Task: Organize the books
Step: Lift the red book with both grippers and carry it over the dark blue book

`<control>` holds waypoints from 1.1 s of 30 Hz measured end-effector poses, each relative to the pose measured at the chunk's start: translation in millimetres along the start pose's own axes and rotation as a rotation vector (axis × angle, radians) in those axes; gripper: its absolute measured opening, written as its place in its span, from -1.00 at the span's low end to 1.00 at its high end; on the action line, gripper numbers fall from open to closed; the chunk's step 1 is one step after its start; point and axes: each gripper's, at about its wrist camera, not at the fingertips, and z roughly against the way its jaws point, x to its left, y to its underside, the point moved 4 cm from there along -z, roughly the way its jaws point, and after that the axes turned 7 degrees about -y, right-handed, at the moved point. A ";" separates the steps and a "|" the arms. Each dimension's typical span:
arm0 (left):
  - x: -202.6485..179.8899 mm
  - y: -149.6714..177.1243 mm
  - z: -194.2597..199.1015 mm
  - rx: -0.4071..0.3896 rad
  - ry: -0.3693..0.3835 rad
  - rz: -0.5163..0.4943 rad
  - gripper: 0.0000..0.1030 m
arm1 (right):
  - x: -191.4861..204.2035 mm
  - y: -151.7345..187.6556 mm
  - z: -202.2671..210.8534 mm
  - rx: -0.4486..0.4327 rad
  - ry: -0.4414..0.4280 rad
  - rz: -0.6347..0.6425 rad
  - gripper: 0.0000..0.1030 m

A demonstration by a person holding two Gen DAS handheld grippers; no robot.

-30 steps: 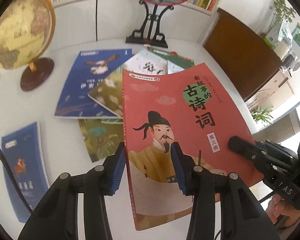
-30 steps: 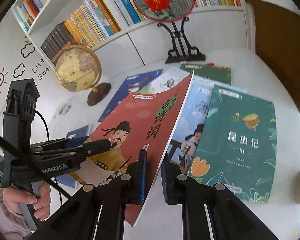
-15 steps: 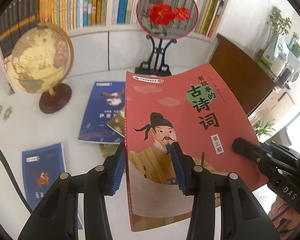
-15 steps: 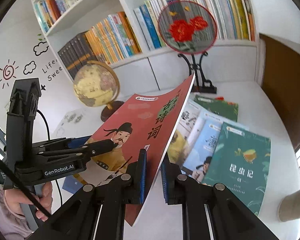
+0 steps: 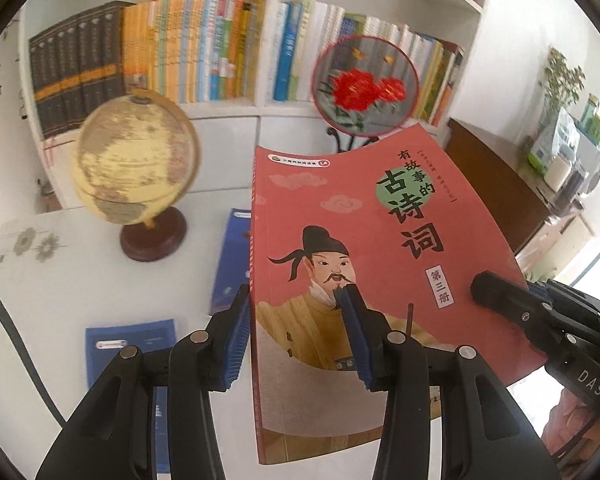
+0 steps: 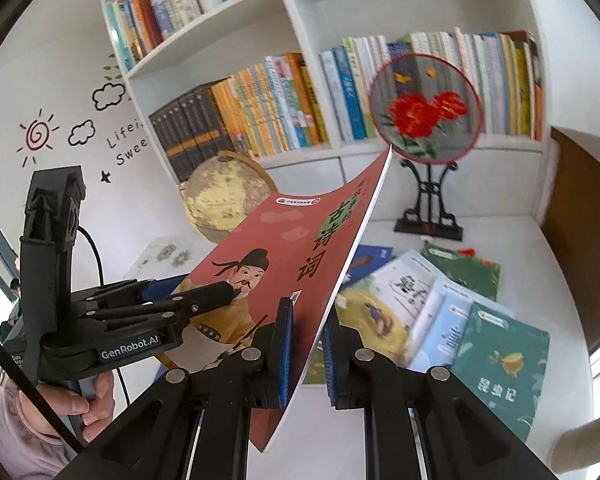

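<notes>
A red book [image 5: 380, 240] with a drawn figure in a yellow robe hangs tilted above the white table [image 5: 80, 280], held from both sides. My left gripper [image 5: 296, 320] is shut on its spine side, one pad on the front cover and the other behind the spine edge. My right gripper [image 6: 306, 356] is shut on the book's open edge [image 6: 340, 280]. Its black fingertip [image 5: 486, 286] shows on the cover in the left wrist view. The left gripper [image 6: 204, 292] shows in the right wrist view, with a hand on its handle.
Several books [image 6: 420, 300] lie spread on the table, among them a green one [image 6: 500, 364] and blue ones [image 5: 132, 344]. A globe [image 5: 136, 160] and a round flower fan on a stand [image 6: 426, 108] stand before the full bookshelf [image 6: 260, 100]. A brown cabinet [image 5: 496, 184] stands on the right.
Both grippers have risen together with the red book, lifting it well off the table. The views have tipped upward, so more of the bookshelf shows.
</notes>
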 end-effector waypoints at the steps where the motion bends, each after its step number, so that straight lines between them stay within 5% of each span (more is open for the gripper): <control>1: 7.0 -0.4 2.0 -0.004 -0.006 0.006 -0.21 | 4.6 -1.8 -2.1 0.000 -0.003 0.007 -0.75; 16: 110.0 23.2 5.1 0.013 -0.108 0.103 -0.21 | 88.4 -2.6 -75.5 0.075 -0.089 0.094 -0.75; 33: 185.5 68.2 -13.1 0.090 -0.158 0.245 -0.21 | 134.3 25.8 -146.7 0.196 -0.142 0.112 -0.74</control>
